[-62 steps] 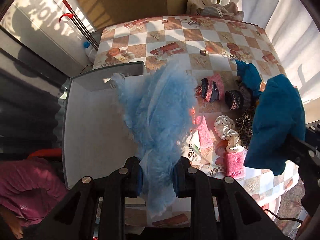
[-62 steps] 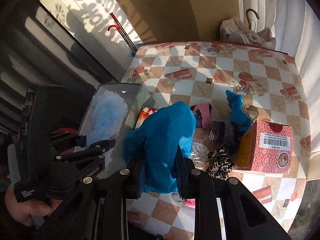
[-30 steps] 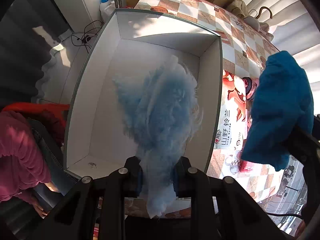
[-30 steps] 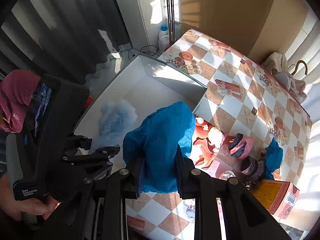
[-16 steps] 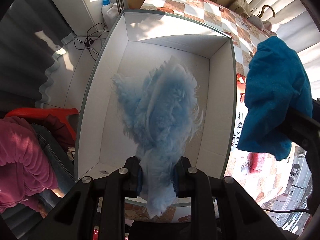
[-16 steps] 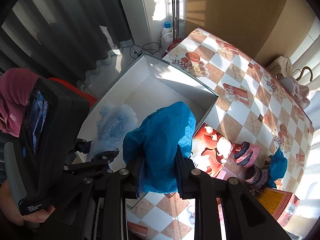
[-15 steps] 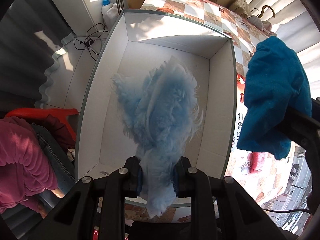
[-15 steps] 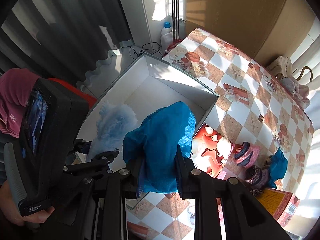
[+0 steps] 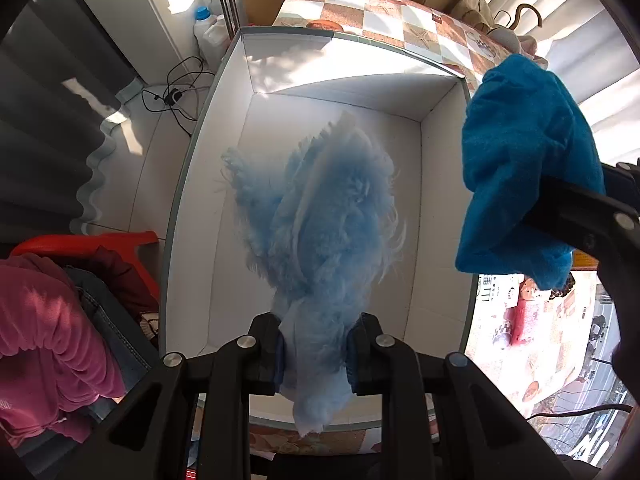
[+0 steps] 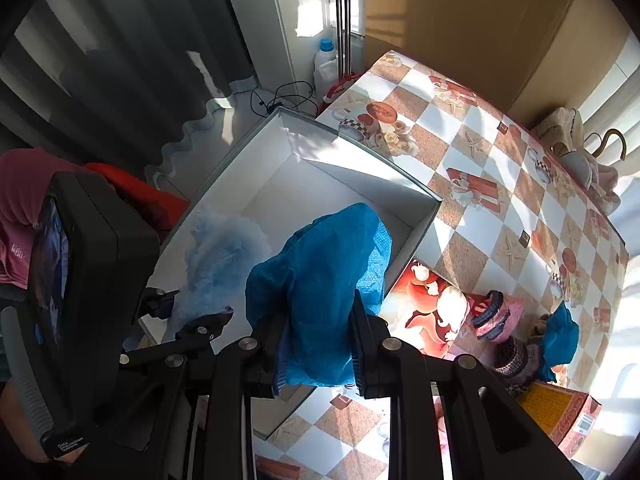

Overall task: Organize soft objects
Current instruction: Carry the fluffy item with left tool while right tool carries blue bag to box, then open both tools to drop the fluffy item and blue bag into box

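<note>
My left gripper (image 9: 316,350) points down into a white open box (image 9: 444,216) and is shut on a pale blue fluffy cloth (image 9: 324,216), which hangs over the box floor. My right gripper (image 10: 318,344) is shut on a teal towel (image 10: 320,280) that dangles over the box's right wall (image 10: 412,240). The left wrist view shows that teal towel (image 9: 524,168) at the right, above the box's edge. In the right wrist view the pale blue fluffy cloth (image 10: 220,264) and the left gripper (image 10: 188,316) sit at the left, inside the box.
A checkered tablecloth (image 10: 480,152) covers the table to the right of the box. More soft items lie there: a pink and dark sock (image 10: 496,316), a teal cloth (image 10: 560,332), a knitted band (image 10: 514,358). A red printed carton (image 10: 560,412) stands near them. A person's pink sleeve (image 9: 44,340) is at the left.
The right gripper with the teal towel has drifted left and down, toward the box. The left gripper with the pale blue cloth has stayed over the box.
</note>
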Action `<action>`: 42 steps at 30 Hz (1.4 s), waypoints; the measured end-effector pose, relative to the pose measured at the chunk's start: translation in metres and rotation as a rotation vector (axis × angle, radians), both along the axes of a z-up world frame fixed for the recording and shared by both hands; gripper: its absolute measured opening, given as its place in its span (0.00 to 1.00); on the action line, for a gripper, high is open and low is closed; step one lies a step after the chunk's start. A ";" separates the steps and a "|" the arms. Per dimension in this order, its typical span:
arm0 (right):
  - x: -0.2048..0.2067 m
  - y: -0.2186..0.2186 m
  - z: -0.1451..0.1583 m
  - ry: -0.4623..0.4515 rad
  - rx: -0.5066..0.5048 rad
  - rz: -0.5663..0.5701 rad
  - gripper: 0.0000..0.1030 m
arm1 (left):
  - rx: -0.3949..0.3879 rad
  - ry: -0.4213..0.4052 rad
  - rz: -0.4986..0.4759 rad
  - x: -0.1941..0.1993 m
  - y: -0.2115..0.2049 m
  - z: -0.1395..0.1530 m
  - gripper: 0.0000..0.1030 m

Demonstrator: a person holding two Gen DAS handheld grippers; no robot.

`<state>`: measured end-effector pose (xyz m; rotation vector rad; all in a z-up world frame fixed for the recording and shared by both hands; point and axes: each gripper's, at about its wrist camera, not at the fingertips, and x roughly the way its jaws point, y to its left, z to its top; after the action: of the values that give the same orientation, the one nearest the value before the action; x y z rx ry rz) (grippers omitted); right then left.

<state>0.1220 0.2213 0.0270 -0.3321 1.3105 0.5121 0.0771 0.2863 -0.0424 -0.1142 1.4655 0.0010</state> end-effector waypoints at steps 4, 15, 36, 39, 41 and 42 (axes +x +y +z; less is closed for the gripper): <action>0.004 0.004 -0.001 0.002 -0.003 -0.001 0.24 | 0.001 -0.006 -0.009 0.001 0.001 -0.001 0.25; 0.015 0.011 -0.006 0.009 -0.015 -0.006 0.24 | -0.013 -0.011 -0.022 0.003 0.003 -0.008 0.27; 0.030 0.008 0.008 -0.037 0.006 -0.055 0.48 | 0.021 -0.105 -0.031 -0.008 0.004 -0.002 0.72; 0.031 -0.002 0.012 -0.042 0.019 -0.083 0.48 | 0.017 -0.124 -0.038 -0.013 0.005 0.000 0.73; 0.030 -0.010 0.014 -0.043 0.025 -0.105 0.48 | 0.001 -0.124 -0.025 -0.016 0.008 0.000 0.73; 0.028 -0.016 0.014 -0.044 0.026 -0.115 0.48 | -0.011 -0.124 -0.019 -0.018 0.009 0.000 0.73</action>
<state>0.1503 0.2055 0.0409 -0.2433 1.2709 0.4222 0.0591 0.2957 -0.0429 -0.1077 1.3423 -0.0297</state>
